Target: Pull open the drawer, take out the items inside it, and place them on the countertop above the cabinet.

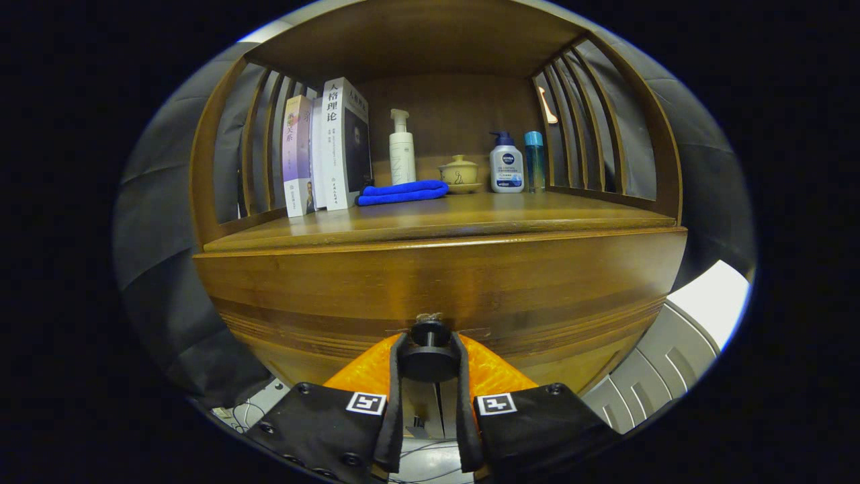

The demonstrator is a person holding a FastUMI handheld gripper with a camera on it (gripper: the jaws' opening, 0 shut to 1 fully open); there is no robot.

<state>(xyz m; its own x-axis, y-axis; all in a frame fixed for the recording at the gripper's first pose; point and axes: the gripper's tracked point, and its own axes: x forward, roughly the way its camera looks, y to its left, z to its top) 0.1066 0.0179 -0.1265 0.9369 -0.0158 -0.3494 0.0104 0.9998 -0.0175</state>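
1. Gripper is closed down on the drawer knob; both fingers press its sides, narrow gap left between them.
2. Knob is a dark round one, sitting between the fingertips, fixed to the drawer front just ahead.
3. Drawer looks shut: its front sits flush under the countertop edge, nothing of the inside visible, so contents can't be told.
4. Countertop lies above and beyond the fingers, a wooden shelf surface inside the cabinet with slatted sides.
5. On the countertop, far beyond the fingers, left to right: upright books, a folded blue cloth touching the books' base, a white pump bottle behind the cloth, a small lidded ceramic jar on a saucer, a squat white pump bottle, a slim blue-capped bottle just beside it.
6. Front strip of the countertop, nearest the gripper, is bare wood.
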